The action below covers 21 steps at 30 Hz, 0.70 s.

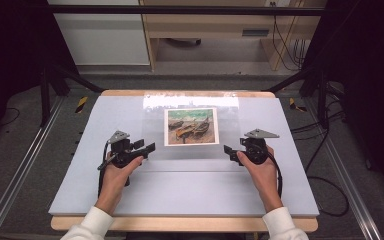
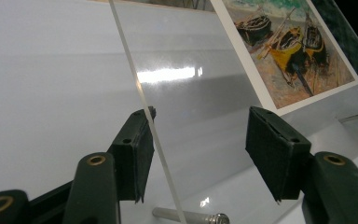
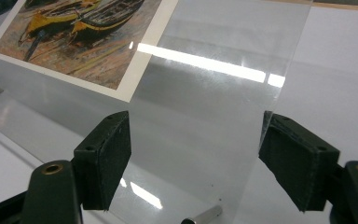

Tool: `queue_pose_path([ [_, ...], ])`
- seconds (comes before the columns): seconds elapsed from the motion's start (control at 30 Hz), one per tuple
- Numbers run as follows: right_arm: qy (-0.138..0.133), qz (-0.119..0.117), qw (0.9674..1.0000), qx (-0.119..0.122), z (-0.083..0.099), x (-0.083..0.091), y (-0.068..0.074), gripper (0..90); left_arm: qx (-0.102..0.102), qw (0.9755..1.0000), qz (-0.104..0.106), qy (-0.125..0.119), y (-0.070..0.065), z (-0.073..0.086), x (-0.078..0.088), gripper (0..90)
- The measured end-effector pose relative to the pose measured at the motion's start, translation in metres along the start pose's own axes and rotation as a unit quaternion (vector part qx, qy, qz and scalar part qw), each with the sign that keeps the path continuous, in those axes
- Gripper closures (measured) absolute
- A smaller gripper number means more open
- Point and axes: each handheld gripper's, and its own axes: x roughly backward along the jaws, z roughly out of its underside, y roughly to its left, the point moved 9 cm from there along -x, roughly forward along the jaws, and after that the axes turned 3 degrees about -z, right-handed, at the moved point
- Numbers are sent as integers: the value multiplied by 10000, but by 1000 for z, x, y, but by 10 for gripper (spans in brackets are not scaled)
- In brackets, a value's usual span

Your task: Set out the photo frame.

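Note:
A clear plastic sheet point(image 1: 155, 125) lies on the pale table pad over a print of beached boats point(image 1: 191, 126). My left gripper point(image 1: 145, 147) is at the sheet's left edge and my right gripper point(image 1: 231, 151) at its right edge. In the left gripper view the sheet's edge point(image 2: 140, 88) runs up between the jaws, close beside the left pad point(image 2: 137, 149), while the other pad stands well off; the gripper point(image 2: 200, 121) is open. In the right gripper view the gripper point(image 3: 196, 123) is open too, the sheet point(image 3: 214, 93) lying between the jaws with its edge by the right pad point(image 3: 293, 158). The print point(image 3: 74, 32) lies beyond.
The pale pad point(image 1: 180, 190) covers a wooden table whose front edge point(image 1: 180, 223) is near the person. Metal rails point(image 1: 25, 165) run along both sides. Light wooden furniture point(image 1: 205, 30) stands beyond the table, and cables point(image 1: 325, 150) trail on the floor at the right.

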Motion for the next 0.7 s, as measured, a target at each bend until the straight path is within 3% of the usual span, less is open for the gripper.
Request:
queue_pose_path([
  [0.7,-11,118,9999,83,3,7,3,309,-171,9998,-53,48,-3,3,6,432],
])
